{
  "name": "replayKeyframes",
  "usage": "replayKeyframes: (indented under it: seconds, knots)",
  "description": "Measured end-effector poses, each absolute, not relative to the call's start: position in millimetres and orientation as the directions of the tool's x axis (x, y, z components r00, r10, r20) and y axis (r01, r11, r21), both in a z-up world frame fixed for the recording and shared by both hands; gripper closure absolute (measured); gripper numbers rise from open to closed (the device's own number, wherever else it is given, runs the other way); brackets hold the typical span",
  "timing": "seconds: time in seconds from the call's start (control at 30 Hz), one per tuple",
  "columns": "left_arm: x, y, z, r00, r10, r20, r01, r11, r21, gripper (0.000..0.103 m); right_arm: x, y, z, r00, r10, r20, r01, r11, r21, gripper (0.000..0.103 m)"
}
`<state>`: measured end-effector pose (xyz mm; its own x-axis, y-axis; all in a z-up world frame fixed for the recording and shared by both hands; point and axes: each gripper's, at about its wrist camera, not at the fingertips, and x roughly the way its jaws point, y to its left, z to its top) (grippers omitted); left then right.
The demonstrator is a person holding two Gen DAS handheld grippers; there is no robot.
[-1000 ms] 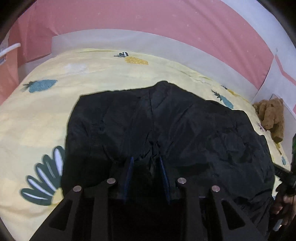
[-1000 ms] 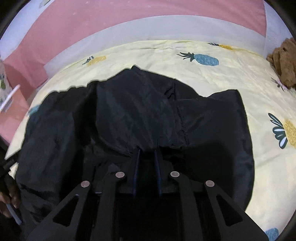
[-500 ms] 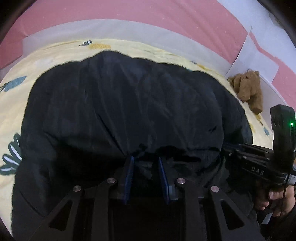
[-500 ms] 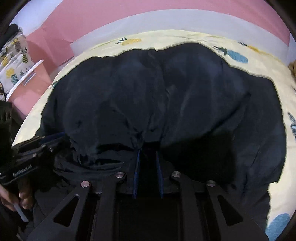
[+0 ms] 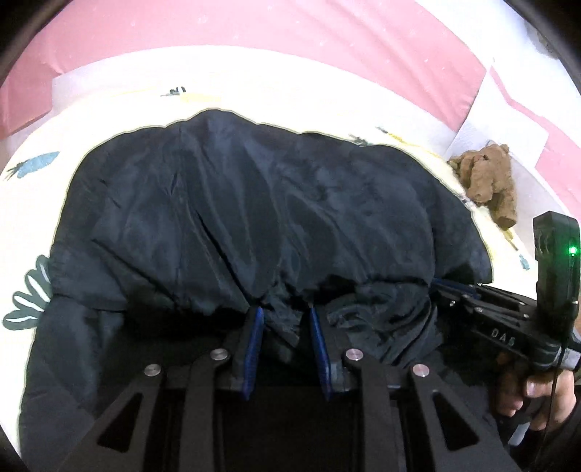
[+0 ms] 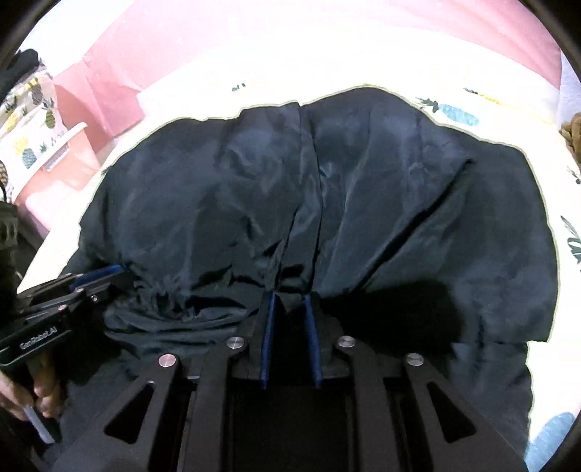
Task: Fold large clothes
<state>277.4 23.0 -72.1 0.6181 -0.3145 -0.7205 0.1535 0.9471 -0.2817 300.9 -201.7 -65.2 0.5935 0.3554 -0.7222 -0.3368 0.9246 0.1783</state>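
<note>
Garment: a large dark navy jacket (image 5: 261, 218) of thin, slightly glossy woven cloth, creased all over, lying on the bed and covering most of its near half; a straight seam runs down its middle in the right wrist view (image 6: 308, 174)
Fold: an upper layer is doubled over a lower one, its gathered near edge puckered into small ruffles just ahead of both tools
Left hand-held gripper (image 5: 285, 319): black frame with blue ribbed pads, jaws set a little apart and clamped on a bunched tuck of the jacket edge that sits between them; seen from the right wrist view at the left edge (image 6: 98, 276), its blue tips against the cloth
Right hand-held gripper (image 6: 290, 305): same build, jaws narrowly apart with a pinch of the hem between the pads; in the left wrist view its tips are buried in the fabric (image 5: 446, 287)
Bed sheet (image 5: 120, 116): pale yellow, smooth, printed with blue and yellow pineapples
Soft toy (image 5: 490, 181): brown, shaggy plush, at the far right edge of the bed, apart from the jacket
Wall (image 5: 254, 25): pink, flat, behind the bed
</note>
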Motion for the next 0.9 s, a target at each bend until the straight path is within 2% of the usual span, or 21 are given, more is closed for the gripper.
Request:
replayKeyframes:
  seconds: [0.07, 0.2, 0.3, 0.4, 0.47, 0.6, 0.77, 0.9]
  knots:
    - [271.1, 27.6, -55.0, 0.633, -0.334, -0.698, 0.175, 0.941, -0.291, 0.076, 292.1, -207.4, -43.4, 0.629, 0.371, -0.684, -0.357, 0.919, 0.171, 0.084]
    - [285.4, 42.5, -7.9, 0.715, -0.332, -0.615, 0.196, 0.94, -0.28, 0.076, 309.5, -214.3, -6.5, 0.692, 0.382, -0.613, -0.355, 0.919, 0.172, 0.07]
    - [322.0, 49.3, 5.0, 0.751, -0.266, -0.604, 0.15, 0.96, -0.236, 0.076, 346.2, -217.7, -5.6, 0.71, 0.338, -0.617, -0.315, 0.937, 0.151, 0.07]
    - [363.3, 64.8, -17.7, 0.731, -0.191, -0.655, 0.06, 0.974, -0.217, 0.076, 376.5, -228.2, -31.8, 0.685, 0.279, -0.673, -0.237, 0.959, 0.157, 0.07]
    - [374.2, 73.2, -47.1, 0.691, -0.178, -0.7, 0.016, 0.973, -0.231, 0.076, 384.8, -236.4, -58.2, 0.658, 0.262, -0.706, -0.214, 0.964, 0.158, 0.073]
    - [360.2, 76.9, -74.1, 0.71, -0.202, -0.675, 0.026, 0.965, -0.261, 0.078, 375.2, -236.3, -75.3, 0.686, 0.235, -0.689, -0.223, 0.969, 0.108, 0.076]
    - [354.7, 79.1, -57.4, 0.702, -0.195, -0.685, 0.016, 0.966, -0.258, 0.079, 371.1, -237.7, -54.1, 0.685, 0.231, -0.691, -0.207, 0.971, 0.119, 0.076]
    - [323.9, 82.4, -28.4, 0.752, -0.234, -0.616, 0.072, 0.958, -0.277, 0.079, 337.6, -237.0, -18.5, 0.725, 0.308, -0.616, -0.254, 0.951, 0.176, 0.074]
